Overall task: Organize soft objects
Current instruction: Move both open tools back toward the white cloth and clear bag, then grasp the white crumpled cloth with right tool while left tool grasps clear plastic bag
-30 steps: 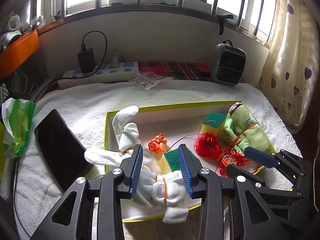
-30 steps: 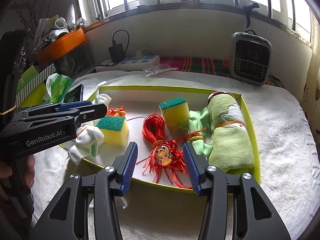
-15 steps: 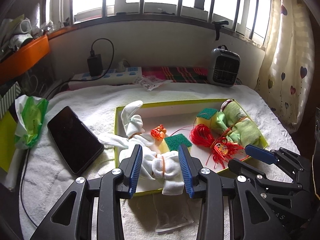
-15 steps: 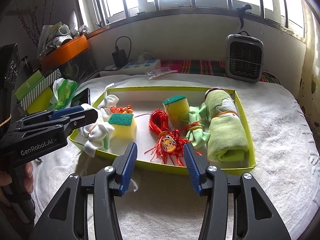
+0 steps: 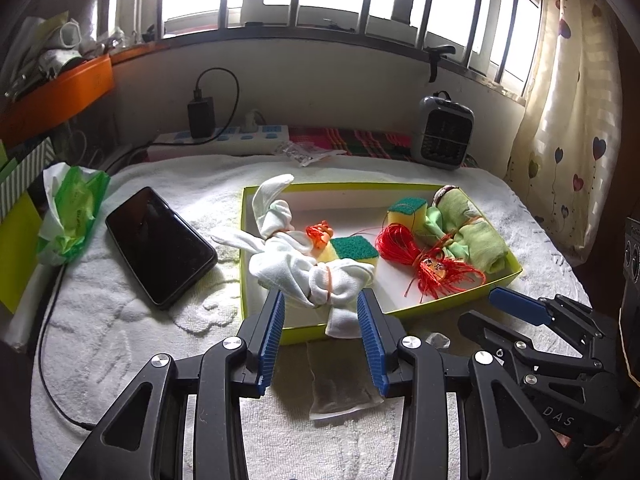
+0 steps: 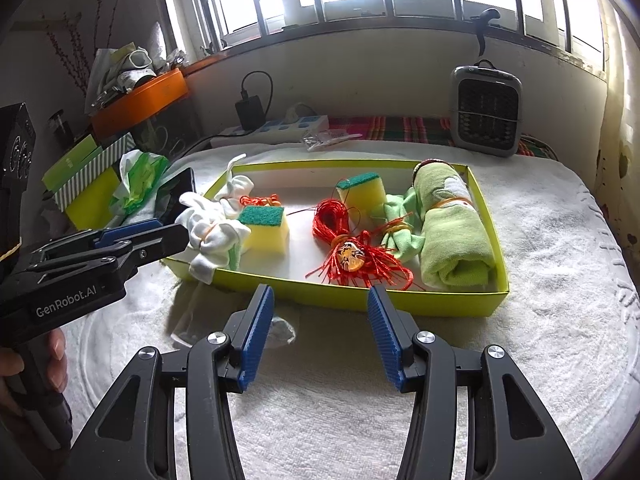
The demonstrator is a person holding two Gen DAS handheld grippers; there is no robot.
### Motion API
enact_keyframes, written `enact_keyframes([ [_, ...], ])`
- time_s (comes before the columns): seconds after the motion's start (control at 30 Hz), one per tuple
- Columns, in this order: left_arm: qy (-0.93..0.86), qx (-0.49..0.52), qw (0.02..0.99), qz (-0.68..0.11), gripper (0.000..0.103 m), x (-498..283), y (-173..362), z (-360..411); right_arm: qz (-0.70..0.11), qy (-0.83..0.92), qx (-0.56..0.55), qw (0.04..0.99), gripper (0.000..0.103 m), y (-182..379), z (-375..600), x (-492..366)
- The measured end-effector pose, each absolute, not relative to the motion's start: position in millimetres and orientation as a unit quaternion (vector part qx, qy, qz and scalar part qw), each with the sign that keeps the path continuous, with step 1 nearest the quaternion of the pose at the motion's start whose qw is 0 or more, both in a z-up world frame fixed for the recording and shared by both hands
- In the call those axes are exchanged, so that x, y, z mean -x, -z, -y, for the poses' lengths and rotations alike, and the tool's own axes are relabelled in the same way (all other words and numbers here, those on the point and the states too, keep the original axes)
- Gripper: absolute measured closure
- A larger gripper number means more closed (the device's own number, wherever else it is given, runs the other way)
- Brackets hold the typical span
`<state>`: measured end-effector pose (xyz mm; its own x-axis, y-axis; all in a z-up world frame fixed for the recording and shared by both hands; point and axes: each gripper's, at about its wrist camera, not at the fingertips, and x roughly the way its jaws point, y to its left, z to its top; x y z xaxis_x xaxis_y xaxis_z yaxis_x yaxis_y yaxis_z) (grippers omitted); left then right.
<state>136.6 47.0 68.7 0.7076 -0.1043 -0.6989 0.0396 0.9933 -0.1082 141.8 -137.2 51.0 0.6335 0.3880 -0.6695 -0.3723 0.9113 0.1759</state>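
Note:
A yellow-green tray (image 5: 452, 304) (image 6: 360, 300) holds a white cloth bundle (image 5: 304, 268) (image 6: 208, 236) tied with rubber bands, two green-topped sponges (image 5: 354, 250) (image 6: 362, 192), a red tasselled cord (image 5: 432, 264) (image 6: 348, 252) and a rolled green towel (image 5: 476, 236) (image 6: 452, 232). The bundle's tail droops over the tray's front wall. My left gripper (image 5: 320, 300) (image 6: 160, 236) hovers open just in front of that tail, its pads off the cloth. My right gripper (image 6: 320, 296) (image 5: 496, 312) is open and empty before the front wall.
A white towel (image 6: 520, 360) covers the surface. A clear plastic bag (image 5: 340, 388) lies in front of the tray. A black phone (image 5: 160, 244) and a green tissue pack (image 5: 68, 216) lie left. A power strip (image 5: 240, 140) and a small heater (image 5: 446, 138) stand at the back.
Both grippers have drawn back from the tray toward the near side. The white bundle, earlier between the left fingers, stays in the tray.

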Motion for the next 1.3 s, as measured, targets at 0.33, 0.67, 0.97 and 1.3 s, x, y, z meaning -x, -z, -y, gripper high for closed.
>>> enact_keyframes([
  [0.33,0.017,0.075,0.918,-0.39,0.066,-117,-52,-72,-0.387,-0.222,-0.017,0.895,0.053,-43,135,-130],
  [0.67,0.026,0.101,0.905,-0.413,0.063,-110,-30,-84,-0.403,-0.234,-0.011,0.884,0.043,-36,117,-132],
  [0.97,0.043,0.115,0.899,-0.421,0.062,-109,-20,-85,-0.419,-0.231,0.018,0.878,0.043,-26,96,-142],
  [1.3,0.051,0.125,0.893,-0.429,0.062,-113,-14,-86,-0.431,-0.222,0.036,0.874,0.043,-18,90,-148],
])
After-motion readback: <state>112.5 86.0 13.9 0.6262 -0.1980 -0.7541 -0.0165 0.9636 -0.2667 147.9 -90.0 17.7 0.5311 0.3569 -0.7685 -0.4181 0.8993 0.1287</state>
